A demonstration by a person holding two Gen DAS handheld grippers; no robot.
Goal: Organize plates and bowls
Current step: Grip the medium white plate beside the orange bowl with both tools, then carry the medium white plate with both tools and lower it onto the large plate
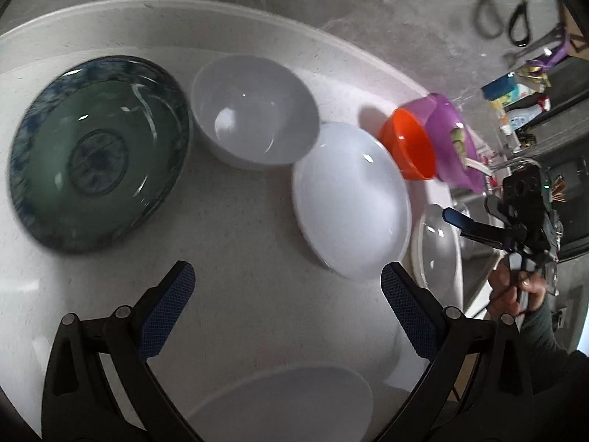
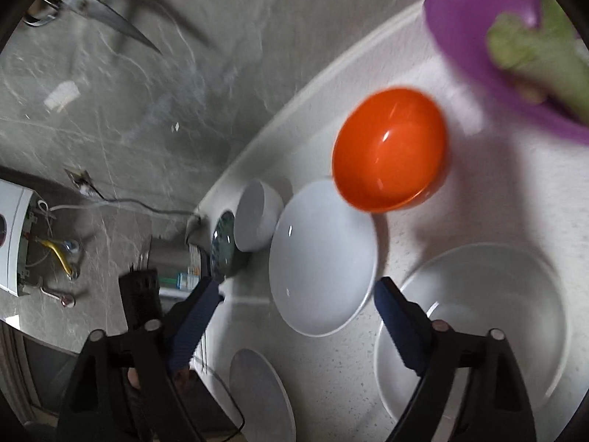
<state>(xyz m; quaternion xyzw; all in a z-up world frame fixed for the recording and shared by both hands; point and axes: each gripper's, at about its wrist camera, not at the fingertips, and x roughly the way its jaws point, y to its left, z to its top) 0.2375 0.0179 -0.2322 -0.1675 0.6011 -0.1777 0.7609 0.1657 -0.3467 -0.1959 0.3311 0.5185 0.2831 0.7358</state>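
On a white round table (image 1: pixel 228 243) stand a dark green plate (image 1: pixel 99 154), a white bowl (image 1: pixel 254 110), a white plate (image 1: pixel 351 202), an orange bowl (image 1: pixel 408 143) and a purple bowl (image 1: pixel 449 136) holding green vegetable. My left gripper (image 1: pixel 287 313) is open and empty above the table, short of the white plate. My right gripper (image 2: pixel 294 320) is open and empty, hovering over the white plate (image 2: pixel 324 258), with the orange bowl (image 2: pixel 390 151) beyond and a large white bowl (image 2: pixel 478 331) at right. The right gripper also shows in the left wrist view (image 1: pixel 464 223).
Another white plate (image 1: pixel 279 405) lies at the near table edge under my left gripper; it also shows in the right wrist view (image 2: pixel 261 397). The purple bowl (image 2: pixel 497 37) is at top right. Grey marble floor (image 2: pixel 110 110) surrounds the table, with cables and clutter.
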